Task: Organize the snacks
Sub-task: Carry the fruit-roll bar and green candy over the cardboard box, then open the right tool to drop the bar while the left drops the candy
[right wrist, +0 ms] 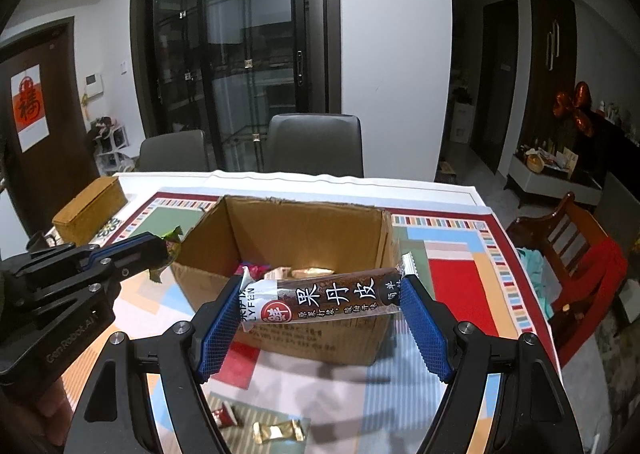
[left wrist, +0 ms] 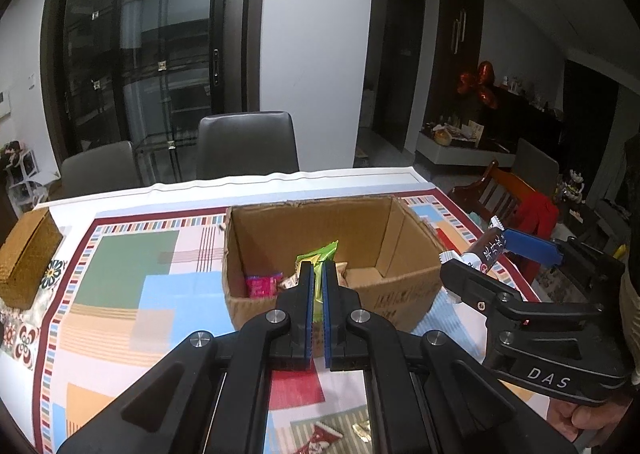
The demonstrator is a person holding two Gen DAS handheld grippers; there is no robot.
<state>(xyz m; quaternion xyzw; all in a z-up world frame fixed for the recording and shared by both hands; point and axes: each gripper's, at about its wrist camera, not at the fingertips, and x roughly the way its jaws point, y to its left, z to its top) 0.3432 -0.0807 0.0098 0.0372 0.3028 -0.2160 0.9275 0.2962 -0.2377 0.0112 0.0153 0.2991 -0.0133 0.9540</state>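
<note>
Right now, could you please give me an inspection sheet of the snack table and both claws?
Surface: patterned tablecloth covers the table, lying flat.
Job's things: open cardboard box holds several snacks; green packet and long dark snack bar are held in front of it.
Clutter: small red-and-white snack and gold-wrapped sweet lie loose on the cloth near the claws; woven box at the left edge.
Grippers: left claw shut on the green packet; right claw grips the snack bar by its ends.
Cables: nothing seen.
Surroundings: two grey chairs behind the table, wooden chair to the right.
</note>
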